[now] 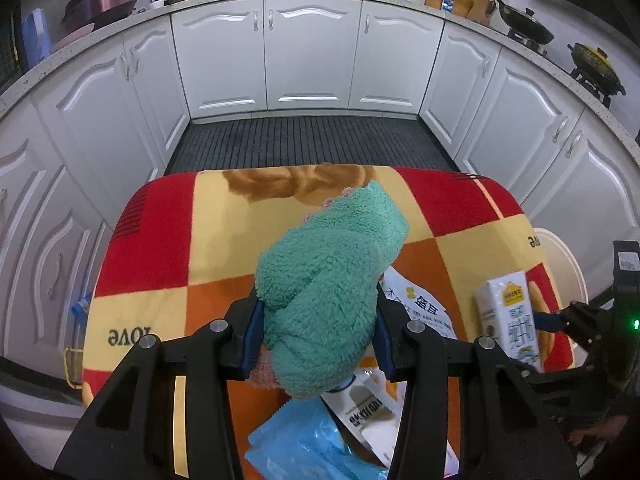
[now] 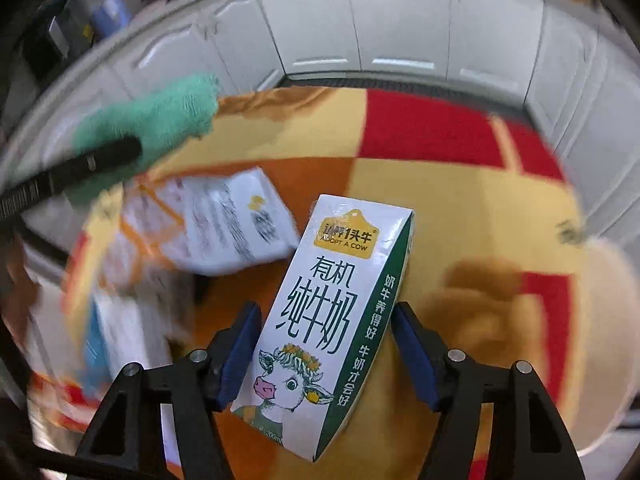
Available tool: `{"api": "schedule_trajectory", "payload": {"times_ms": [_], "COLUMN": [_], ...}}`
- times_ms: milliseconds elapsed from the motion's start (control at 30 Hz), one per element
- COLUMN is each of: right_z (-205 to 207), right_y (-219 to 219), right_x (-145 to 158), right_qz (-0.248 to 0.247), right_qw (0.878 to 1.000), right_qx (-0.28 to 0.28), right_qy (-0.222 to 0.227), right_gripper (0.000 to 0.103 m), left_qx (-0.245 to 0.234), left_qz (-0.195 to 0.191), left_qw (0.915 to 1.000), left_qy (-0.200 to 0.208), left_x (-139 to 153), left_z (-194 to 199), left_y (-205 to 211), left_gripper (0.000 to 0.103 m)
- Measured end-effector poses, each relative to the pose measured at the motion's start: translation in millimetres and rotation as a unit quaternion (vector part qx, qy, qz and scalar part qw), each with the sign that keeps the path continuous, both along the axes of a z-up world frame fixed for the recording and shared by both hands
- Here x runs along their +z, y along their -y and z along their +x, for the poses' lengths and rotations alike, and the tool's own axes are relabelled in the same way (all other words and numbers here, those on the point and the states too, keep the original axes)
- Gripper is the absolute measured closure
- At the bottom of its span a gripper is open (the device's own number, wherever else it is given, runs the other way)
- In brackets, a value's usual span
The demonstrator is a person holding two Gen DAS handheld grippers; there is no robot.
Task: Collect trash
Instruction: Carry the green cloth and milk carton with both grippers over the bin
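Left gripper (image 1: 318, 330) was clenched on a green fleece cloth (image 1: 332, 280); both blue pads (image 1: 253, 336) pressed into the pile, and the cloth bulged up and forward of the jaws, a pink trim showing at its far end and under the near end. Right gripper (image 2: 324, 354) stood released around a milk carton (image 2: 326, 320): carton between the pads, a gap visible on the right side, contact on the left side not resolvable. No earlier frame, so no motion noted.

Carton: white, green side panel, yellow badge, cartoon cow, tilted with its top leaning right. It sat on a checked red, yellow and orange cover (image 1: 168, 240).

Room: beyond the left gripper the cover ran clear to its far edge, then a dark ribbed floor mat (image 1: 312, 144) and white cabinet doors (image 1: 312, 52). To the right of the right gripper, the cover's edge lay near a pale round object, blurred.

Clutter: a white printed packet (image 1: 420, 304) just right of the cloth, a blue wrapper (image 1: 304, 440) and another white packet (image 1: 368, 408) below the left jaws.
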State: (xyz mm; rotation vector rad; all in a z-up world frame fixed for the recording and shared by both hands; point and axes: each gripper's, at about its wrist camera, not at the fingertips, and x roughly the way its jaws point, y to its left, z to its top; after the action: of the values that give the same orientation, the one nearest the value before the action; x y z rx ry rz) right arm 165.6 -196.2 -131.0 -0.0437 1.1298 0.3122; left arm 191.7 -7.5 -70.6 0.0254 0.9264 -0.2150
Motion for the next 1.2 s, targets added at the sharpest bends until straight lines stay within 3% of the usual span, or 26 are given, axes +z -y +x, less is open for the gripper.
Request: {"api": "schedule_trajectory", "payload": {"times_ms": [100, 267, 333, 400, 700, 1200], "right_z": [-4, -8, -8, -10, -41, -72], "right_y": [21, 30, 30, 31, 50, 87], "right_x": [0, -2, -5, -4, 44, 76], "right_qz": [0.005, 0.032, 0.041, 0.048, 0.09, 0.089], "right_qw": [1.0, 0.999, 0.998, 0.998, 0.992, 0.987], "right_qx": [-0.006, -0.043, -0.043, -0.046, -0.047, -0.07], "right_qy": [-0.023, -0.007, -0.007, 0.004, 0.077, 0.118], "right_gripper": [0.038, 0.038, 0.047, 0.048, 0.048, 0.048], "left_qx": [0.001, -0.002, -0.001, -0.003, -0.016, -0.035], "left_qz": [-0.008, -0.007, -0.008, -0.012, -0.005, -0.021], "left_qw": [1.0, 1.0, 0.9999, 0.9998, 0.9989, 0.9982], "left_qy": [0.0, 0.006, 0.013, 0.018, 0.043, 0.044], "left_x": [2, 8, 12, 16, 30, 33], "left_z": [-4, -15, -21, -28, -58, -89], "left_y": [3, 10, 13, 15, 40, 93], "left_gripper": [0.06, 0.06, 0.06, 0.06, 0.06, 0.06]}}
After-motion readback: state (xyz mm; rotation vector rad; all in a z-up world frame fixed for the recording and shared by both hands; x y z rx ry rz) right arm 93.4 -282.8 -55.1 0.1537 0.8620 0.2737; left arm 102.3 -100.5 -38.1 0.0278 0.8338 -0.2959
